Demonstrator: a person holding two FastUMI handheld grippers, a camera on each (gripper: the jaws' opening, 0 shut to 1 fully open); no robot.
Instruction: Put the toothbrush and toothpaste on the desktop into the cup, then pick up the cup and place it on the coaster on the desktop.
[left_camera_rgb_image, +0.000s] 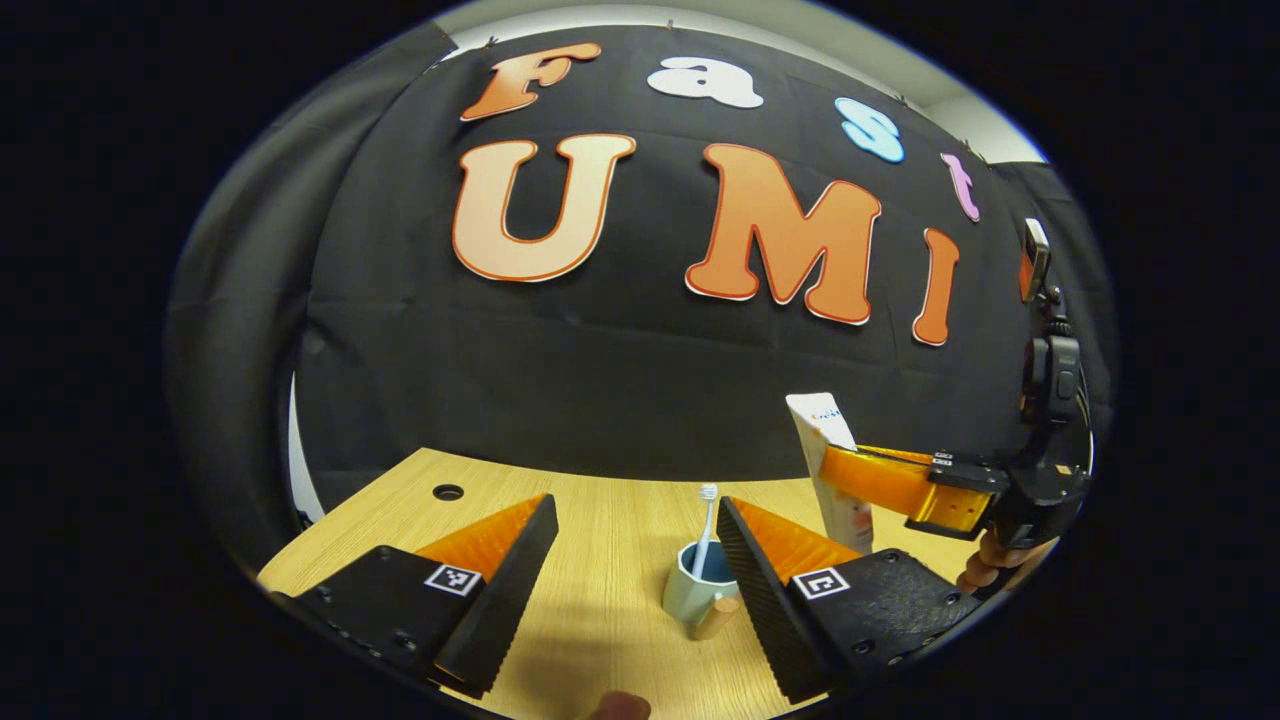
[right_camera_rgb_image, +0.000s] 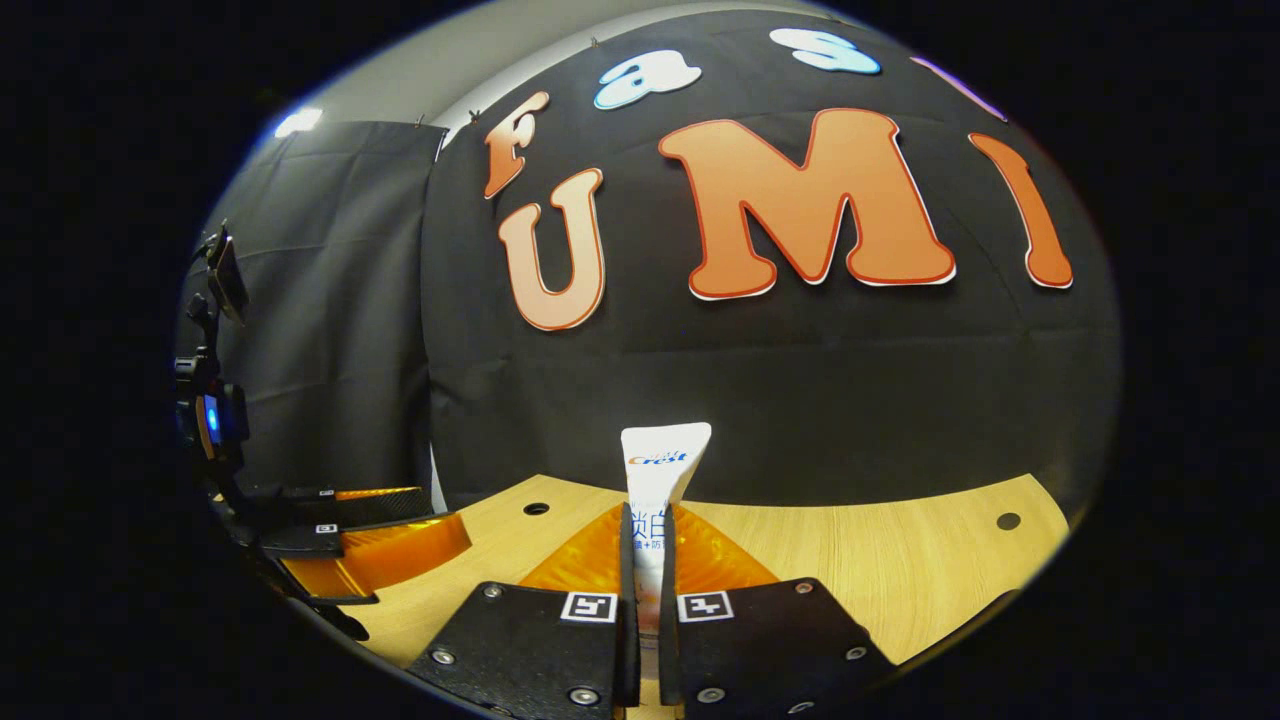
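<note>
Light wood desktop, black cloth wall behind. Left gripper open, holding nothing. Cup on the desktop with toothbrush upright inside, partly hidden by a finger. Right gripper clamps the toothpaste upright above the desktop; tube bottom hidden.

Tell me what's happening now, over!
Right gripper shut on toothpaste, tube upright above the desk. Left gripper open, holding nothing. Toothbrush already standing in cup. Nothing blocking the cup.
</note>
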